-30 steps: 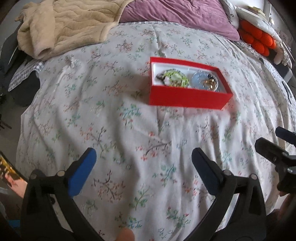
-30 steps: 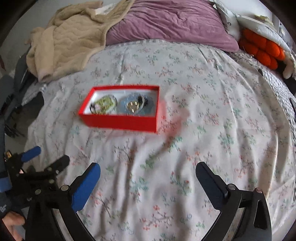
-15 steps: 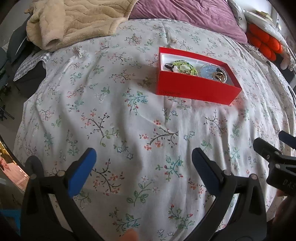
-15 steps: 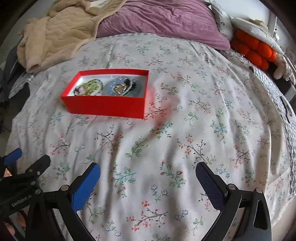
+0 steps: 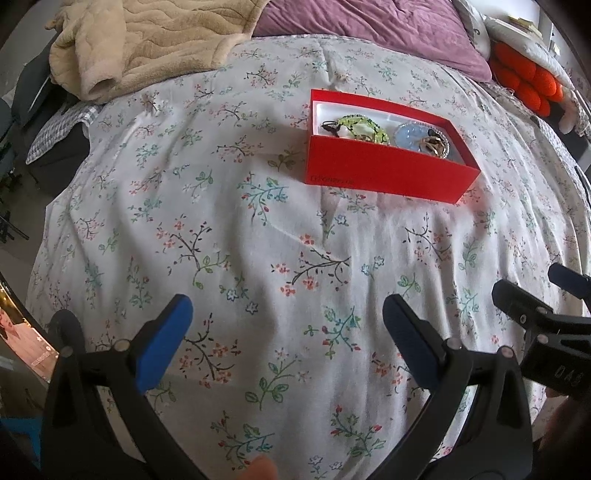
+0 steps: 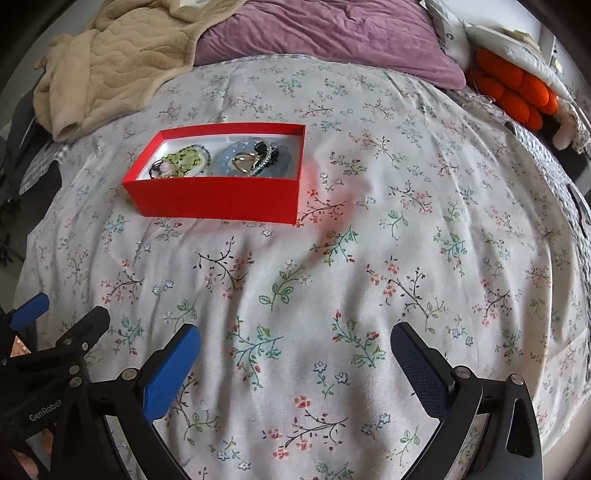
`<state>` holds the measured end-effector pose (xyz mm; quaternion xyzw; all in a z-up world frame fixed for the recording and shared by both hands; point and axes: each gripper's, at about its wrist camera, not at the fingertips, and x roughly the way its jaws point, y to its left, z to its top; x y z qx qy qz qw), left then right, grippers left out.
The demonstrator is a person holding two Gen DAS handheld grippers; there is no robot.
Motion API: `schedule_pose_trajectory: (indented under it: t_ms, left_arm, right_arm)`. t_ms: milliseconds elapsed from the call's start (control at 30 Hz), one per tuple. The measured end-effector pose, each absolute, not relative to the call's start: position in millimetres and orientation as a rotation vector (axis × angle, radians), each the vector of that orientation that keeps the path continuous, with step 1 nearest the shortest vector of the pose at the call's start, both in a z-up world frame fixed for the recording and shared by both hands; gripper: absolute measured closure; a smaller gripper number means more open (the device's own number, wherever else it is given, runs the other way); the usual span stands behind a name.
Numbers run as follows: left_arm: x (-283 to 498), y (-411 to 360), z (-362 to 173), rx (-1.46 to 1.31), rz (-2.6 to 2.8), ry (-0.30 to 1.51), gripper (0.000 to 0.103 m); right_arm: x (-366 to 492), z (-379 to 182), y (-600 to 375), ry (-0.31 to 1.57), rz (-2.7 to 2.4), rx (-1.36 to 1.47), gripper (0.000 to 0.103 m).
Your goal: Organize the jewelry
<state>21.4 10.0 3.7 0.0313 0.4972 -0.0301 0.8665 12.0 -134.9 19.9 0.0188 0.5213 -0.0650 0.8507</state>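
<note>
An open red box (image 5: 384, 173) (image 6: 218, 197) sits on the floral bedspread. Inside lie a green bead bracelet (image 5: 364, 127) (image 6: 184, 158) on the left and a pale blue dish with gold and dark jewelry (image 5: 424, 138) (image 6: 251, 160) on the right. My left gripper (image 5: 288, 328) is open and empty, well short of the box. My right gripper (image 6: 295, 354) is open and empty, also short of the box. Each gripper shows at the other view's edge: the right one (image 5: 535, 310), the left one (image 6: 55, 332).
The floral bedspread (image 6: 369, 258) covers the bed. A beige blanket (image 5: 147, 40) (image 6: 110, 66) lies at the back left, a purple pillow (image 5: 369, 26) (image 6: 332, 37) at the back, orange cushions (image 5: 528, 81) (image 6: 513, 92) at the back right. The bed's edge drops off at left.
Both grippers have moved forward toward the red box, which now looks larger and nearer in both views. Both stay open and empty.
</note>
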Motion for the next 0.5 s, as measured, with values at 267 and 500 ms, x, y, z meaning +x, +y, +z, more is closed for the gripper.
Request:
schedule_pose_trajectory:
  t_ms: [267, 500]
  left_arm:
    - [21.2, 12.8, 2.1, 0.068, -0.046, 1.042, 0.001]
    - [21.2, 14.1, 1.6, 0.062, -0.038, 1.040, 0.001]
  right_arm:
    - [12.3, 19.6, -133.9, 1.100, -0.131, 0.036, 0.000]
    - [12.9, 19.3, -131.4, 1.102, -0.127, 0.032, 0.000]
